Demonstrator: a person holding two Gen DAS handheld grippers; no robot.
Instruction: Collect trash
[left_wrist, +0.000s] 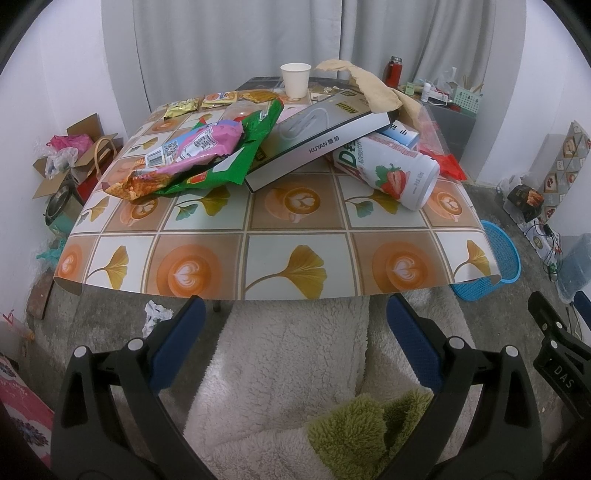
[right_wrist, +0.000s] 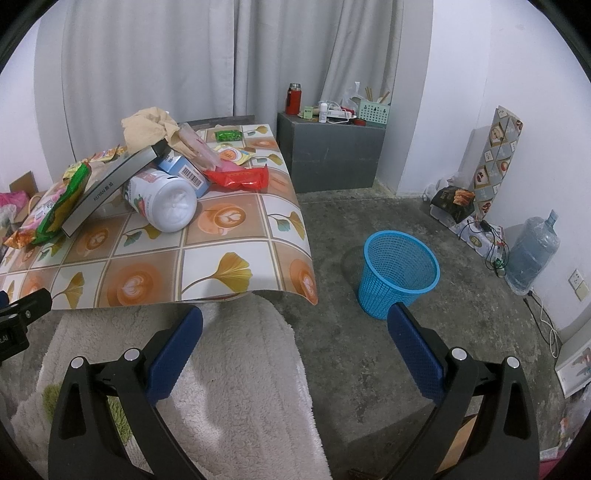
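A low table with a patterned cloth carries a heap of trash: a pink snack bag on a green wrapper, a flat grey box, a white strawberry bottle on its side, a paper cup, crumpled brown paper and a red wrapper. A blue mesh basket stands on the floor right of the table. My left gripper is open, in front of the table's near edge. My right gripper is open, low between table corner and basket. Both hold nothing.
A fluffy white blanket lies under both grippers. A grey cabinet with a red flask stands behind the table. Cardboard boxes sit at the left wall. A water jug and cables line the right wall. A crumpled paper lies on the floor.
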